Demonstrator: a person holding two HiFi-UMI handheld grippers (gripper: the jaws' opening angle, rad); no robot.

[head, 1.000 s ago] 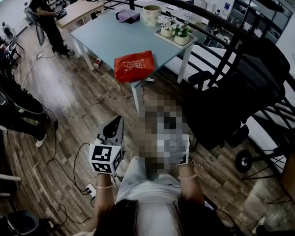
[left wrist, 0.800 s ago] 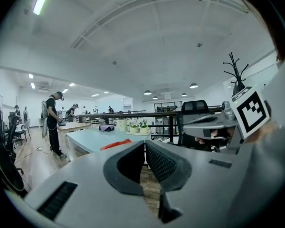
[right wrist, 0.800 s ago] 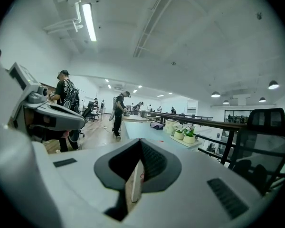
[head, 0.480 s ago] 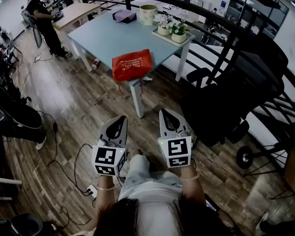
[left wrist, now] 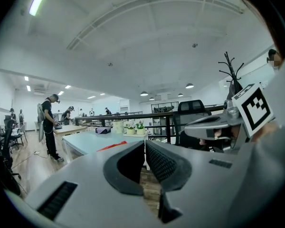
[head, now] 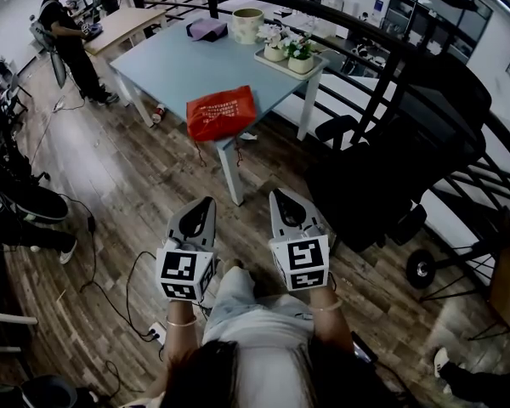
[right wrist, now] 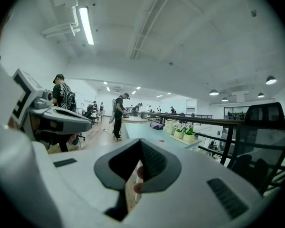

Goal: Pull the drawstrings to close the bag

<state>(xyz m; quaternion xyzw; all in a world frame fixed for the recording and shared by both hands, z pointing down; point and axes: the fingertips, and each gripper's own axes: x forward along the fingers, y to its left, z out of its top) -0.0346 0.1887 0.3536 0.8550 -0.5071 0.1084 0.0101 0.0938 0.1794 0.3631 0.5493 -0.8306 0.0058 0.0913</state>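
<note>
The red drawstring bag [head: 221, 113] lies flat at the near corner of the pale blue table [head: 166, 53]; thin cords seem to hang from it over the edge. My left gripper [head: 206, 204] and right gripper [head: 280, 196] are held side by side in front of my body. Both are well short of the table and point toward it. Both are shut with nothing between the jaws. In the left gripper view the closed jaws [left wrist: 145, 145] frame the bag [left wrist: 113, 147] as a red sliver far ahead. The right gripper view shows its jaws [right wrist: 139, 145] closed and the table beyond.
A tray of potted plants [head: 291, 53], a cream pot [head: 247, 25] and a purple item [head: 206, 29] stand at the table's far end. A black office chair [head: 391, 168] and a dark railing [head: 340, 24] are to the right. A person [head: 68, 36] stands far left; cables [head: 144, 313] cross the wooden floor.
Both grippers keep their place before my body. The table and bag have slid slightly left in the head view as the camera shifted.
</note>
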